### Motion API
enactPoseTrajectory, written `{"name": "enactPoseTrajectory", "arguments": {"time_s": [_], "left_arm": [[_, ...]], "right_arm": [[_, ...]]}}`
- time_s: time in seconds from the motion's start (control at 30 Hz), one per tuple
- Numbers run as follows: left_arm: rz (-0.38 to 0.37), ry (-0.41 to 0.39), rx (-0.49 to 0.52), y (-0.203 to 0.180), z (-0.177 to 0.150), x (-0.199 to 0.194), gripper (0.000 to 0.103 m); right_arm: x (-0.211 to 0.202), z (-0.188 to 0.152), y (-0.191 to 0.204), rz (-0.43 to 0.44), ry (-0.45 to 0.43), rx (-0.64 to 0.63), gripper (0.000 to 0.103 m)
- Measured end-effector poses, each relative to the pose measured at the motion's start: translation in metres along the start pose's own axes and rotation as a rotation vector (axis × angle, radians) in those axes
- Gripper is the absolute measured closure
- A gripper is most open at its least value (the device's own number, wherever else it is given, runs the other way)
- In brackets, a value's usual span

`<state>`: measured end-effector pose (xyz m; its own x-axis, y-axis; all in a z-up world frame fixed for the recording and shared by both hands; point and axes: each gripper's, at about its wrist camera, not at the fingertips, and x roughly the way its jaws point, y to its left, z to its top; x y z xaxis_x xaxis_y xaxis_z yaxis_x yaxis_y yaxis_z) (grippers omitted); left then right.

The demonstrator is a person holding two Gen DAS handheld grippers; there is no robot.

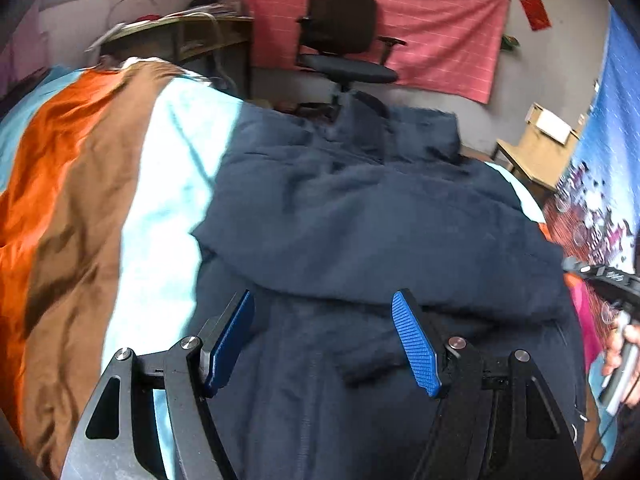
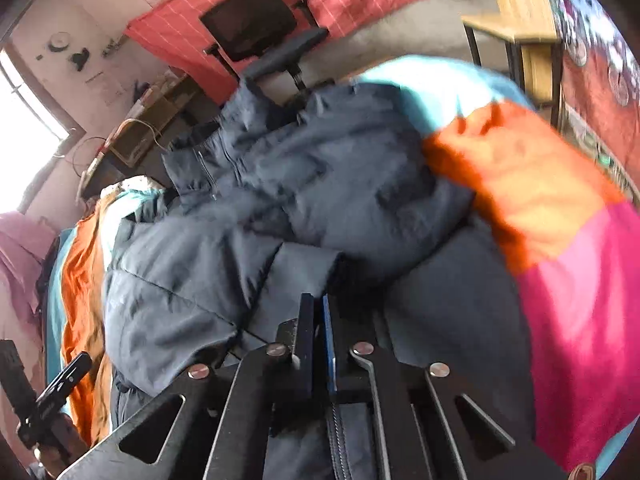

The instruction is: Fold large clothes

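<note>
A large dark navy padded jacket (image 1: 360, 220) lies on a bed, collar at the far end, with a sleeve folded across its body. My left gripper (image 1: 324, 332) hovers open over the jacket's lower part, its blue pads (image 1: 416, 344) wide apart with nothing between them. In the right wrist view the jacket (image 2: 280, 200) fills the middle. My right gripper (image 2: 320, 320) is shut, and a ribbed dark edge of the jacket (image 2: 340, 436) is pinched between its jaws. The right gripper's handle and the hand holding it (image 1: 616, 340) show at the right edge of the left wrist view.
The bed has a striped cover in orange, brown and pale blue (image 1: 80, 200), with orange and pink patches (image 2: 560, 260). A black office chair (image 1: 344, 40) stands beyond the bed before a red cloth. A cluttered desk (image 1: 180, 32) is at the far left, a wooden table (image 1: 532, 152) at the right.
</note>
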<state>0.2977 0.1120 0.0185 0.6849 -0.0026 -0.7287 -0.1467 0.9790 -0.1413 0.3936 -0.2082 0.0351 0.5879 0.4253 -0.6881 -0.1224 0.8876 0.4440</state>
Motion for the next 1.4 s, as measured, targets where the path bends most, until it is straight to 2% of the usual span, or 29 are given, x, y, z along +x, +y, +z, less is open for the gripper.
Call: {"name": "enactPoseTrajectory", "arguments": {"time_s": [0.13,0.17,0.27,0.43,0.47,0.5,0.57,0.6,0.73,0.8,0.9,1.03,1.2,1.4], "left_arm": [[0.039,-0.003,0.008,0.011,0.003,-0.005,0.037],[0.047,0.006,0.012,0.012,0.004,-0.004,0.037],[0.059,0.019,0.020,0.014,0.008,0.003,0.037],[0.072,0.031,0.016,0.018,0.021,0.020,0.037],[0.077,0.025,0.019,0.018,0.026,0.024,0.037],[0.079,0.020,0.025,0.018,0.030,0.026,0.037],[0.098,0.003,0.045,0.017,0.038,0.032,0.037],[0.113,-0.006,0.055,0.016,0.043,0.036,0.037],[0.128,-0.032,0.080,0.019,0.059,0.061,0.037],[0.139,-0.009,0.104,0.019,0.061,0.079,0.037],[0.145,0.042,0.168,0.011,0.053,0.104,0.037],[0.181,0.024,0.285,0.004,0.037,0.120,0.036],[0.152,0.041,0.266,0.013,0.031,0.134,0.034],[0.188,0.060,0.275,0.009,0.032,0.133,0.032]], "right_arm": [[-0.034,0.025,0.008,-0.082,-0.154,-0.071,0.101],[-0.038,0.032,0.006,-0.079,-0.170,-0.065,0.101],[-0.035,0.046,0.000,-0.074,-0.139,-0.042,0.101],[-0.014,0.027,0.012,-0.048,-0.034,-0.084,0.097],[-0.010,0.024,0.015,-0.043,-0.025,-0.095,0.090],[-0.007,0.020,0.018,-0.035,-0.017,-0.108,0.077],[-0.001,0.015,0.027,-0.023,-0.024,-0.133,0.060],[0.003,0.014,0.034,-0.015,-0.031,-0.153,0.058],[0.029,0.010,0.062,0.016,0.005,-0.260,0.058],[0.050,0.005,0.072,0.030,0.066,-0.318,0.058],[0.078,-0.007,0.078,-0.027,0.117,-0.411,0.058],[0.094,-0.010,0.066,-0.005,0.137,-0.397,0.057],[0.108,-0.015,0.062,-0.009,0.145,-0.405,0.057],[0.112,-0.022,0.070,-0.078,0.135,-0.449,0.057]]}}
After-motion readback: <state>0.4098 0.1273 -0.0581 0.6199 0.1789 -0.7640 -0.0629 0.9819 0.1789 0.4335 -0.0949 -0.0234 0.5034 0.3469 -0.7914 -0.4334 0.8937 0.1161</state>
